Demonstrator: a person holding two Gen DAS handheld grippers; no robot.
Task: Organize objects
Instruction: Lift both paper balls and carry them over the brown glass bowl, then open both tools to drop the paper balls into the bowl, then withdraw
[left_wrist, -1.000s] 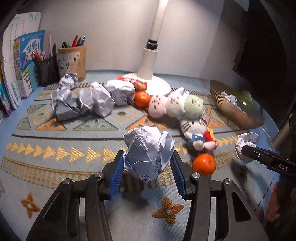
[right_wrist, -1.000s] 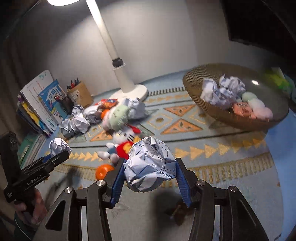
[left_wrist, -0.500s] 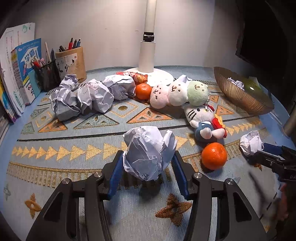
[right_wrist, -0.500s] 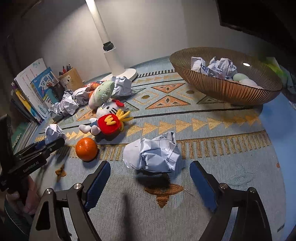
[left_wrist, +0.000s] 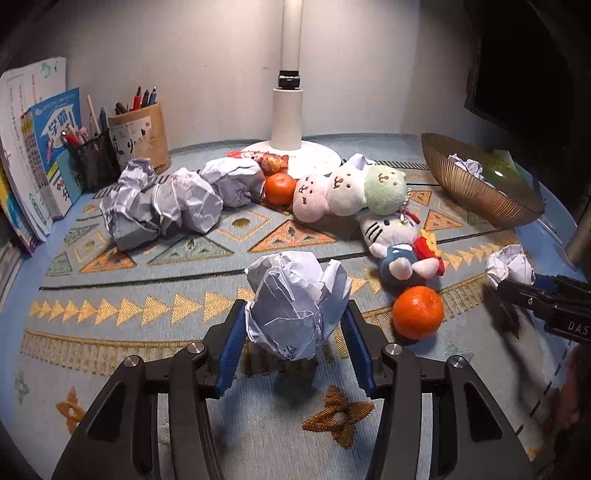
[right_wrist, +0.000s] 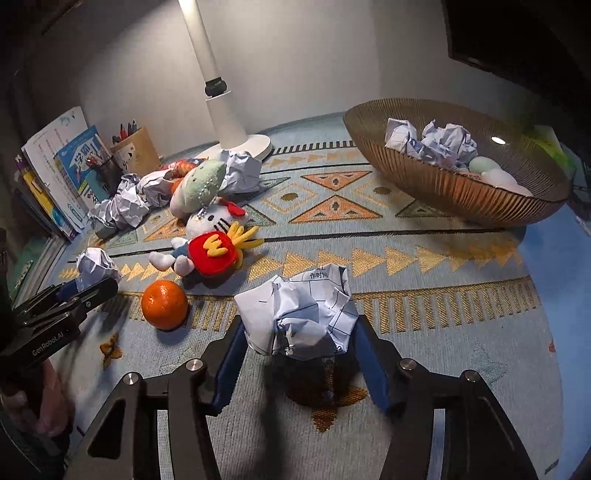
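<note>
left gripper (left_wrist: 293, 332) clamped on paper ball (left_wrist: 295, 302) | right gripper (right_wrist: 301, 356) pinching gridded paper wad (right_wrist: 299, 314) | bowl (right_wrist: 443, 184) lies ahead-right of right gripper, nearer it than left

My left wrist view low over the rug (left_wrist: 110, 332), facing the lamp (left_wrist: 291, 122), my right angled toward the bowl (right_wrist: 443, 184), both sharing the orange (left_wrist: 417, 312).
</note>
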